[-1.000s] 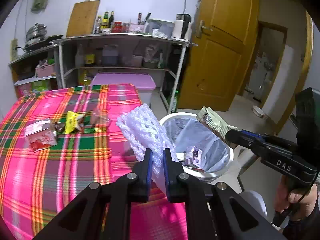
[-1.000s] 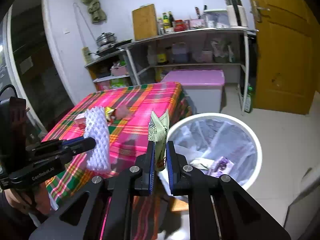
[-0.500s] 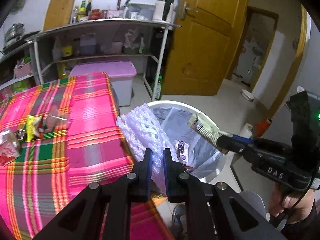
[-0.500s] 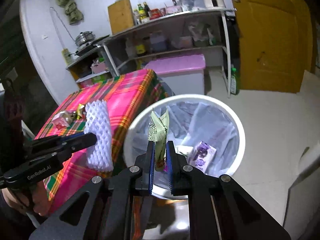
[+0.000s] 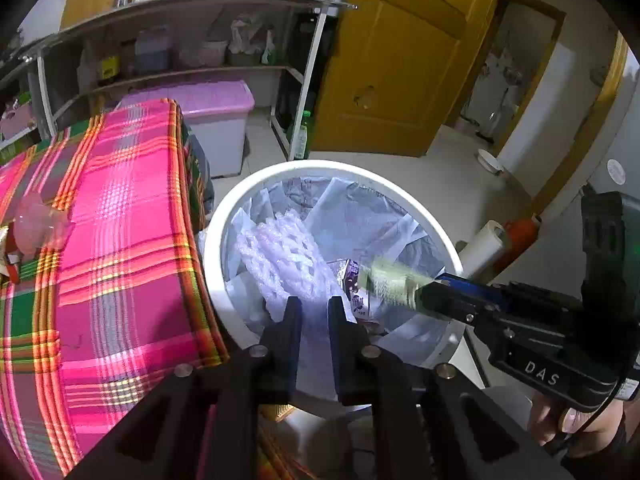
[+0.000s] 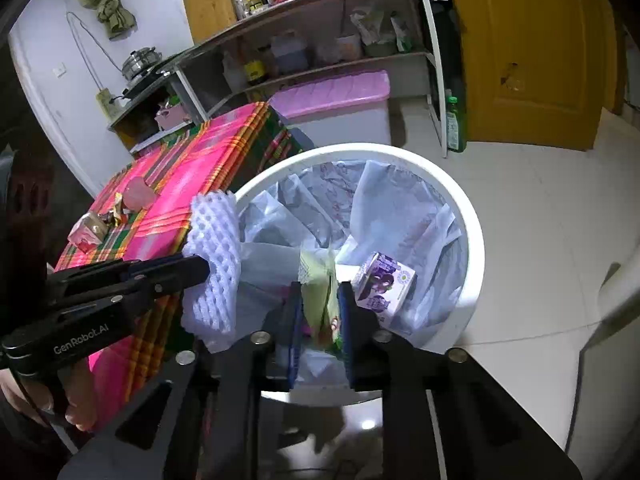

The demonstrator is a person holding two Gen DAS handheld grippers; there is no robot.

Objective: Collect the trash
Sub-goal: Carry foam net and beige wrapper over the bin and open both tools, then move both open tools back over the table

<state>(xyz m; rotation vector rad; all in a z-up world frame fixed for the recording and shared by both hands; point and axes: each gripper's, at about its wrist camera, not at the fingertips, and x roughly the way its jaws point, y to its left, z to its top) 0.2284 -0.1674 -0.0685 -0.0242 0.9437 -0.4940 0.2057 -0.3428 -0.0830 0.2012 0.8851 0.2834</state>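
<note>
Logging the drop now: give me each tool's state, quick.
Left tool: jaws just opening, white foam mesh sleeve between them over the white bin.
Right tool: jaws just opened, green printed wrapper loose between them.

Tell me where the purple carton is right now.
In the right wrist view, the purple carton lies inside the white bin on its clear liner, just right of the right gripper.

Round white plastic bin (image 6: 472, 240) mouth open above; pink plaid-clothed table (image 5: 120, 240) crowds its left rim; tiled floor (image 6: 540, 200) right clear.
</note>
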